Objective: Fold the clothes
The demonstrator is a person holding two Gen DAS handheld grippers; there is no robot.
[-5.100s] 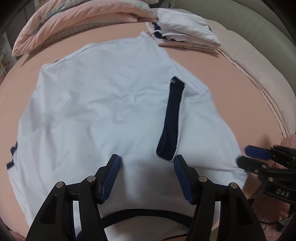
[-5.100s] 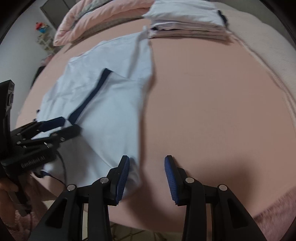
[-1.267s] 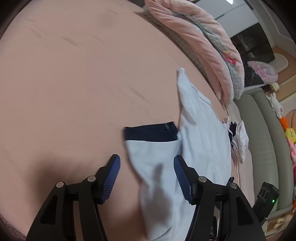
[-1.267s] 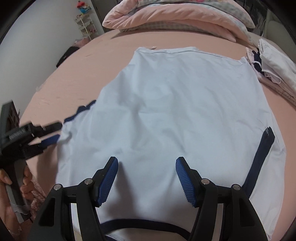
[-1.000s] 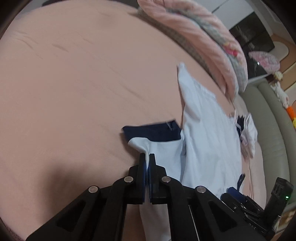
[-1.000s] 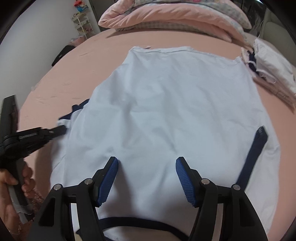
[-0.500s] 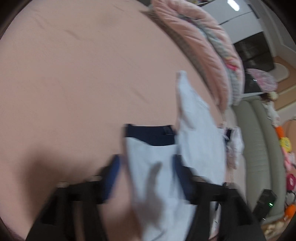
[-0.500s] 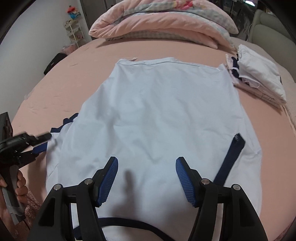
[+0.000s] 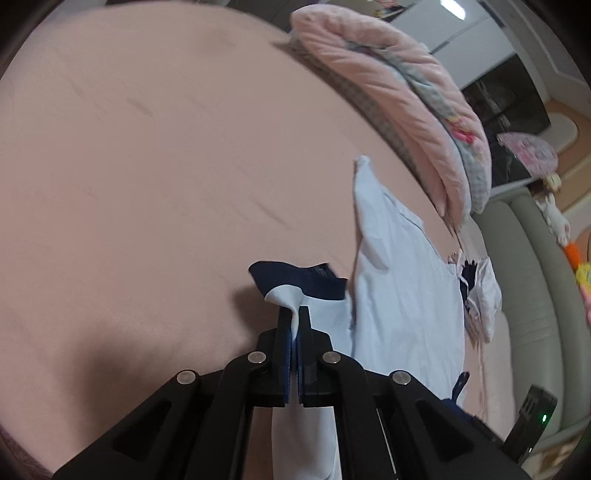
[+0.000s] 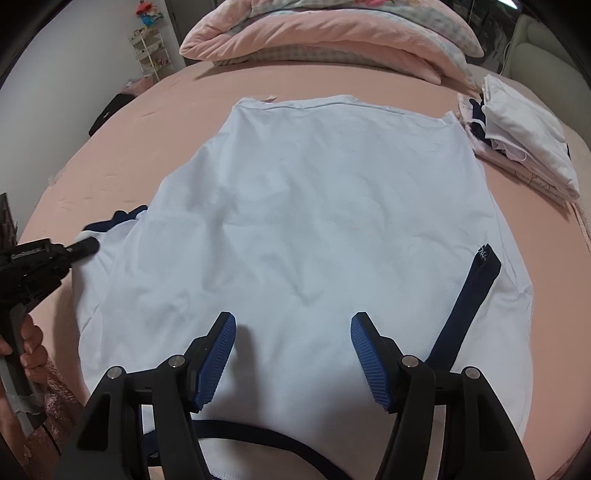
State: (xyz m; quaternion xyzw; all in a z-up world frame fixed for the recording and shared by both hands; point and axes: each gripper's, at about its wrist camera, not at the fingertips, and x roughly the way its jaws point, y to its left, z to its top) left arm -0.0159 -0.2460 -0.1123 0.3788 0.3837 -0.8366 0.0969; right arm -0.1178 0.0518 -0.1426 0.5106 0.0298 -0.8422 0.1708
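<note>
Pale blue T-shirt [image 10: 314,229] lies spread flat on the pink bed [image 10: 424,92], neck trim nearest us, hem towards the folded duvet [image 10: 332,33]. Its right sleeve, with the navy cuff [image 10: 476,295], is already turned in over the body.

Left hand-held gripper [image 9: 294,314]: jaws have just been closing and are now together, clamped on the left sleeve [image 9: 295,295] just behind its navy cuff; a tuck of cloth stands up between the pads. Right hand-held gripper [image 10: 293,354]: jaws apart, nothing between them, hovering over the chest near the collar.

Step in hand, as we judge it: carrying the left sleeve inward to mirror the right.

Notes for doing it well:
- We lift only enough to free the sleeve from the sheet; too high drags the side seam.
- We sweep across and lay the cuff parallel to the opposite one.
- The free gripper could press the shoulder line so the body stays put.
- Risk: the pinch is small and may slip.
- Finished stack of folded clothes [image 10: 524,140] sits well apart, at far right.
</note>
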